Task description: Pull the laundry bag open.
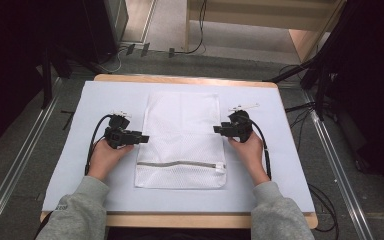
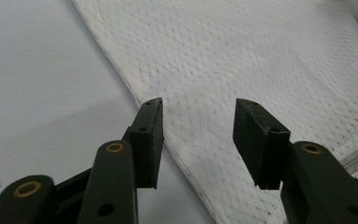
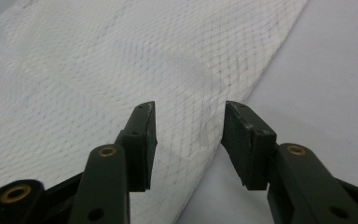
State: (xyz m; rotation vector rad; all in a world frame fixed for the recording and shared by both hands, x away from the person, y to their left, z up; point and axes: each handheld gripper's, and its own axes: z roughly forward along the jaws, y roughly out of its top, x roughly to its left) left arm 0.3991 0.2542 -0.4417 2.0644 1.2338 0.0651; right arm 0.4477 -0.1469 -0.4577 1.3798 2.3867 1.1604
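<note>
A white mesh laundry bag [image 1: 182,137] lies flat in the middle of the table, its grey zipper [image 1: 180,164] running across near the front end. My left gripper [image 1: 143,138] stands open at the bag's left edge, with the mesh bag [image 2: 242,60] and its seam between the spread jaws in the left gripper view. At the right edge my right gripper [image 1: 217,129] is open too, and the mesh bag [image 3: 121,60] edge runs between its jaws in the right gripper view. Neither holds anything.
A pale blue mat [image 1: 70,150] covers the wooden table [image 1: 180,220]. Black stands and cables [image 1: 325,80] flank the table on the floor. A wooden frame [image 1: 300,35] stands beyond the far edge.
</note>
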